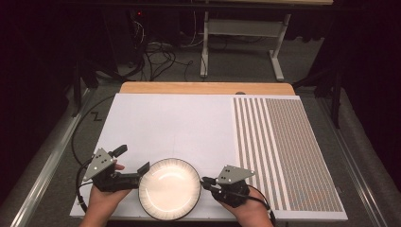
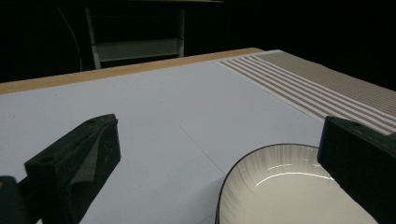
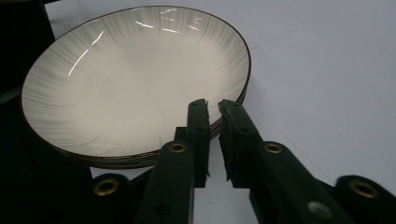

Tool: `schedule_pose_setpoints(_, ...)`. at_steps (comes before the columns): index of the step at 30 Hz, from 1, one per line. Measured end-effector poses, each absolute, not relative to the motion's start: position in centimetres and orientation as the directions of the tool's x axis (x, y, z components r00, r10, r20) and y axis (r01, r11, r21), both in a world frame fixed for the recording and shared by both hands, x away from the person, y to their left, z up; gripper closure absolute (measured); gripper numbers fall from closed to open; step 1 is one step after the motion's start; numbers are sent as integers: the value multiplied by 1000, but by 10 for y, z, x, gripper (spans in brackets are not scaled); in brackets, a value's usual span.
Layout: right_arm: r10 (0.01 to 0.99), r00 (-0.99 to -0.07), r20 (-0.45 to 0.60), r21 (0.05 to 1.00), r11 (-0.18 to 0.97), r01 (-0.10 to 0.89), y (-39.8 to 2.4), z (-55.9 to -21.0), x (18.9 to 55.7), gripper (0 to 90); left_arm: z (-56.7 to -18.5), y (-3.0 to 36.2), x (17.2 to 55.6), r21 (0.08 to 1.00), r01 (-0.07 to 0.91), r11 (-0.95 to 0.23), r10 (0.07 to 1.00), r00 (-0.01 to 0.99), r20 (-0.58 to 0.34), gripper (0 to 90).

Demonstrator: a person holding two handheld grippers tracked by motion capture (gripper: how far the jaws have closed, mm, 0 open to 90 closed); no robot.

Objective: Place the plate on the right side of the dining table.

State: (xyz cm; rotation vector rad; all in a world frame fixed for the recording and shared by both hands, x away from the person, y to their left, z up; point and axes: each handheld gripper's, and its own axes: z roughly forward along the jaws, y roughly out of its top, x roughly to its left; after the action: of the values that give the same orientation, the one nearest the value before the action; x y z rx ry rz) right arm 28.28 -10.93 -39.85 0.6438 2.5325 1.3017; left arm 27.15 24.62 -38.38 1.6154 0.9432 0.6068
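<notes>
Plates (image 3: 135, 84) right at the tongs look like glossy glazed ceramic, super shiny. Tongs' pads (image 3: 233, 140) are matt black plastic, kinda rough. Worktop (image 1: 165, 123) under them's smooth matt white, wood-edged.

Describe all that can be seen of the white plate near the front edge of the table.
The plate is round, shallow and glossy white, ceramic by its look, with fine radial lines and a thin dark rim. In the right gripper view several rims show beneath it, so it tops a stack. It lies flat on the white sheet. The right tool has closed on its rim.
</notes>
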Motion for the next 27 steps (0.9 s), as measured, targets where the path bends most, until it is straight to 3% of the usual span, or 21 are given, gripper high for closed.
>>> schedule_pose_setpoints(3,475,-880,-5,809,520,275,-108,-398,282,900,-383,246,271,966,252,-65,831,549,-88,2)
schedule_pose_setpoints(27,448,-894,-29,759,591,271,-100,-401,279,900,-381,246,269,972,228,-62,824,561,-79,2)
